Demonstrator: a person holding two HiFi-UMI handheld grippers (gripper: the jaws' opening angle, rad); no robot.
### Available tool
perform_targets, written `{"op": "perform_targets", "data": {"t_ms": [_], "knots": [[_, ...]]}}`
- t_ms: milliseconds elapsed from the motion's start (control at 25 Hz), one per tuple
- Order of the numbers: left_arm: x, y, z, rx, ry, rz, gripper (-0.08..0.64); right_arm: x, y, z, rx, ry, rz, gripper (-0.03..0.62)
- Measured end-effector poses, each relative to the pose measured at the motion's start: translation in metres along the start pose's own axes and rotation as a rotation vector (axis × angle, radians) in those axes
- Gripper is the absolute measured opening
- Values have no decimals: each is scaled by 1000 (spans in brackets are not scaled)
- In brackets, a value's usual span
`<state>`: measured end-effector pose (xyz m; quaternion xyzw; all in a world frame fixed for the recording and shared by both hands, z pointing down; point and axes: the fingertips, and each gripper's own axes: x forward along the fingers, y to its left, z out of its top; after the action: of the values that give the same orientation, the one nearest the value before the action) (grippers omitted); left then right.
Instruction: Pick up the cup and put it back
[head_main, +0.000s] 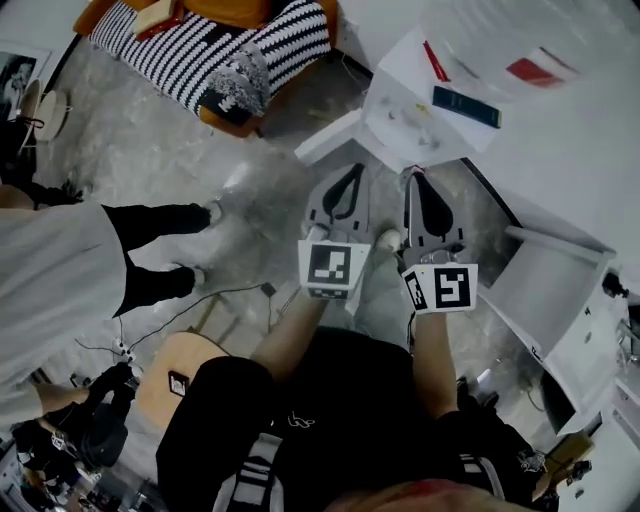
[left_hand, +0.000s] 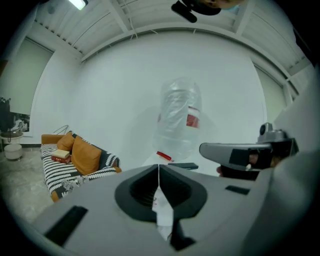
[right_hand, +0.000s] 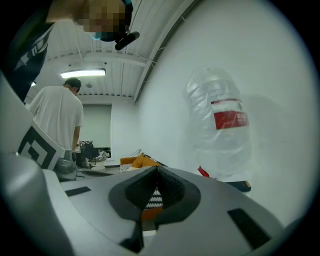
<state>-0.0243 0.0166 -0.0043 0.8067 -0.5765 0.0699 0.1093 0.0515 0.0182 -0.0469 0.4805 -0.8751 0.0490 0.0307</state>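
No cup shows in any view. In the head view my left gripper (head_main: 342, 182) and right gripper (head_main: 424, 186) are held side by side over the grey floor, both pointing toward a white stand (head_main: 395, 125). The left gripper view shows my left gripper (left_hand: 159, 168) with its tips meeting and nothing between them. My right gripper (right_hand: 157, 171) is likewise shut and empty. A large clear water jug (left_hand: 179, 120) with a red label stands ahead on the white stand; the jug (right_hand: 222, 127) also shows at the right of the right gripper view.
On the white stand lie a red pen (head_main: 435, 62) and a dark blue flat item (head_main: 466, 107). An orange sofa with a striped blanket (head_main: 215, 45) is at the far left. A person in a white shirt (head_main: 50, 280) stands left. A white shelf unit (head_main: 560, 300) is right.
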Motion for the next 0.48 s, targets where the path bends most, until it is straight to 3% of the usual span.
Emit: {"op": "perform_targets", "data": {"t_ms": [120, 240, 480], "knots": [[39, 5, -28, -38, -6, 33, 14, 23, -24, -34, 21, 16, 28, 11], [72, 18, -62, -150, -28, 86, 14, 44, -50, -85, 35, 53, 39, 11], [134, 32, -177, -121, 25, 94, 14, 79, -82, -210, 42, 126, 20, 11]]}}
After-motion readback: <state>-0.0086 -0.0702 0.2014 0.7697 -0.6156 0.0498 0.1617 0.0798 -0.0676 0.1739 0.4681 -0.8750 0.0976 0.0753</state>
